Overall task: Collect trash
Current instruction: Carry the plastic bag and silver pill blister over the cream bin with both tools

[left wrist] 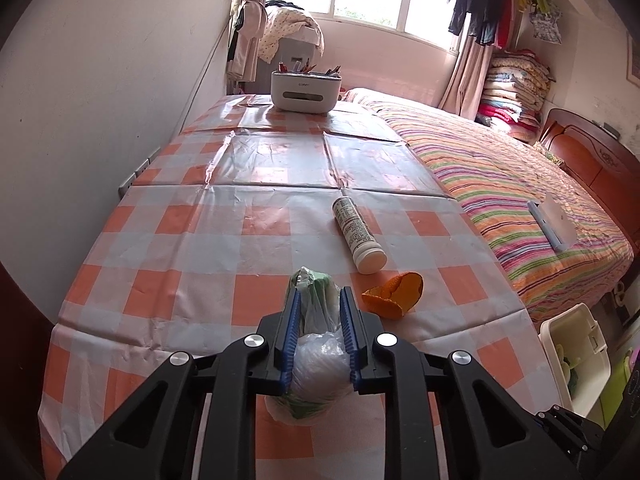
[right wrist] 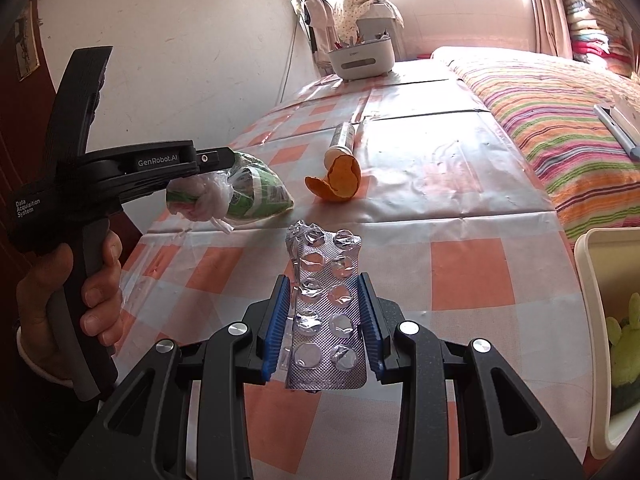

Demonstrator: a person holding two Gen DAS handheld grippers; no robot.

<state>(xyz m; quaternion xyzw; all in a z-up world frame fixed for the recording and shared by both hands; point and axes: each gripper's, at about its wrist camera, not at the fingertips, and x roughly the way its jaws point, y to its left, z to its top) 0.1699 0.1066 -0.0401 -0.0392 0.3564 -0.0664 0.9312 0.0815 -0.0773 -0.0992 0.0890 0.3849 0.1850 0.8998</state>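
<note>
the left gripper [left wrist: 320,304] is closed tight on a crumpled bag [left wrist: 316,344] — clear plastic bunched over something green — and from the right wrist view the bag hangs clear of the table [left wrist: 192,240], just off its near left part. the right gripper [right wrist: 326,320] is closed on a blister pack [right wrist: 326,312], its blue pads pressing the pack's two long edges; the pack stands up between the jaws, foil side to the camera, pockets crushed and seemingly empty.

so two pieces of trash are in hand, and neither is in a bin yet. two more lie on the checked cloth: an orange peel [left wrist: 394,294] near the middle of the near half, and a white tube [left wrist: 358,234] lying on its side just behind it, cap end almost touching the peel. my guess is the task is about half done at best — both held pieces need dropping, then the peel and tube need fetching.

a white bin [right wrist: 600,320] sits at the table's right edge, beside the bed [left wrist: 520,184], and looks the likely place. it is cut off by the frame; something green is in it, but i cannot tell what. the bag's contents are hidden by the plastic. the tube's print is too small to read. a hand [right wrist: 80,292] on the left gripper's handle shows only in part.
</note>
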